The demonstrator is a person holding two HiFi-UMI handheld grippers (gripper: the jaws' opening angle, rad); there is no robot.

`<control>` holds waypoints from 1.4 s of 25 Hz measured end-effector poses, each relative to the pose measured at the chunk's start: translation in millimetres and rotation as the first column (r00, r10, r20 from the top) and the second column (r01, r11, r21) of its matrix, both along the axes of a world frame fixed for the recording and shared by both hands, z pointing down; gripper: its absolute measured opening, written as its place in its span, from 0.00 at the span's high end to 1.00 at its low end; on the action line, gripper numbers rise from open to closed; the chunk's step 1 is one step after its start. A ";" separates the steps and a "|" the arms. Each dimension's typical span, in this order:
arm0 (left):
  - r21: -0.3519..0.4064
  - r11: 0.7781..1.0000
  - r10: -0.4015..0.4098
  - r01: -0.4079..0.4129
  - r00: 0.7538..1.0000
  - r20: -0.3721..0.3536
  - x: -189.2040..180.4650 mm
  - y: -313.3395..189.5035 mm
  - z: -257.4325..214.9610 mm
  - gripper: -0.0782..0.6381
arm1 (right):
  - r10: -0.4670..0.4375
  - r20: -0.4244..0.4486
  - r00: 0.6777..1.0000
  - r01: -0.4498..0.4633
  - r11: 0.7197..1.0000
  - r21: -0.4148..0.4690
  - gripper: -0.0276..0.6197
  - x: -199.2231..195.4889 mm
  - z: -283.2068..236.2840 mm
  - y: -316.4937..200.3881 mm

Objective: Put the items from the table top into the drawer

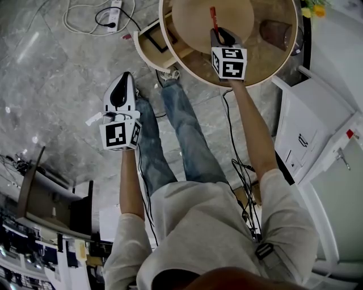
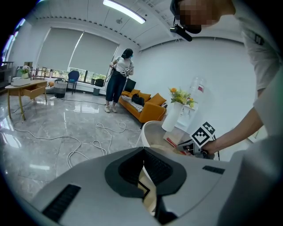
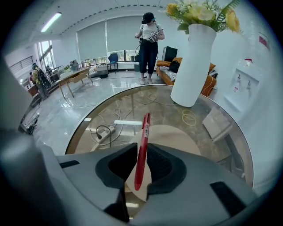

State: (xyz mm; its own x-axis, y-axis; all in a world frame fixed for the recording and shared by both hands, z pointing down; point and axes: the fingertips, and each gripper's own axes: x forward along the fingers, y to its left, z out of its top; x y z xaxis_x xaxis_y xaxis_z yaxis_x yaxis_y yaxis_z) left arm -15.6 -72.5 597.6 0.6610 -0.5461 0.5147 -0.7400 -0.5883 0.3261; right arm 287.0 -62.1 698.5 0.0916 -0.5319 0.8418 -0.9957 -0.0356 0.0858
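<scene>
Red pen [image 3: 142, 148] pinched in right claw [image 1: 220, 35], arm [image 1: 250, 127] stretched over table [image 1: 273, 61]

Table [image 1: 267, 61] cut off @ top; drawer [image 1: 151, 57] partly under it; pen [image 1: 214, 17] btm hidden in right gripper [image 1: 222, 36].

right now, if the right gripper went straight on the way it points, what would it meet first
Probably the glass table top, with the red pen in the right gripper touching first. The white vase stands further on, to the right; depth is unclear.
</scene>
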 end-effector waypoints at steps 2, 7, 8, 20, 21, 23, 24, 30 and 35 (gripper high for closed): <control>-0.003 1.000 -0.008 0.008 1.000 -0.008 -0.5 0.4 0.0 0.87 | 0.002 -0.002 1.000 -0.002 1.000 0.001 0.85 0.6 -0.3 0.1; 0.003 1.000 -0.005 0.005 1.000 0.008 -5.2 -0.3 -0.9 0.87 | -0.006 -0.007 1.000 0.006 1.000 0.009 0.85 -0.1 -1.2 -1.7; 0.003 1.000 -0.007 0.007 1.000 0.008 -6.9 -0.1 -0.6 0.87 | -0.010 -0.010 1.000 0.010 1.000 0.017 0.85 -1.6 -3.7 -2.5; 0.003 0.997 -0.072 0.072 0.997 0.012 -50.1 -0.4 2.0 0.87 | -0.180 0.085 0.980 0.157 0.962 0.222 0.85 -131.6 -60.2 -40.5; 0.002 0.997 -0.079 0.079 0.997 0.011 -55.4 -0.7 2.5 0.87 | -0.201 0.095 0.975 0.174 0.956 0.237 0.85 -147.0 -64.3 -43.4; 0.002 0.996 -0.094 0.094 0.996 0.012 -68.6 -1.5 3.2 0.87 | -0.235 0.120 0.965 0.197 0.944 0.265 0.85 -178.1 -70.9 -49.1; 0.003 0.995 -0.102 0.102 0.995 0.014 -76.0 -2.6 3.8 0.87 | -0.249 0.133 0.959 0.205 0.939 0.276 0.85 -193.3 -73.1 -52.0; 0.003 0.988 -0.156 0.156 0.988 0.017 -119.9 -5.5 8.3 0.87 | -0.326 0.179 0.928 0.260 0.912 0.316 0.85 -271.2 -83.0 -59.2; -0.016 0.983 -0.181 0.181 0.983 0.027 -144.6 0.2 20.8 0.87 | -0.350 0.207 0.914 0.285 0.915 0.285 0.85 -304.7 -61.9 -50.0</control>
State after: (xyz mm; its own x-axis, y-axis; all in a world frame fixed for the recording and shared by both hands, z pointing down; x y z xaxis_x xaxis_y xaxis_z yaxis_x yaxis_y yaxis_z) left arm -160.2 -72.3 618.4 0.5391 -0.6457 0.5408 -0.8416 -0.4382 0.3158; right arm -17.7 -112.2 636.6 -0.3117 -0.6884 0.6549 -0.9447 0.2982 -0.1362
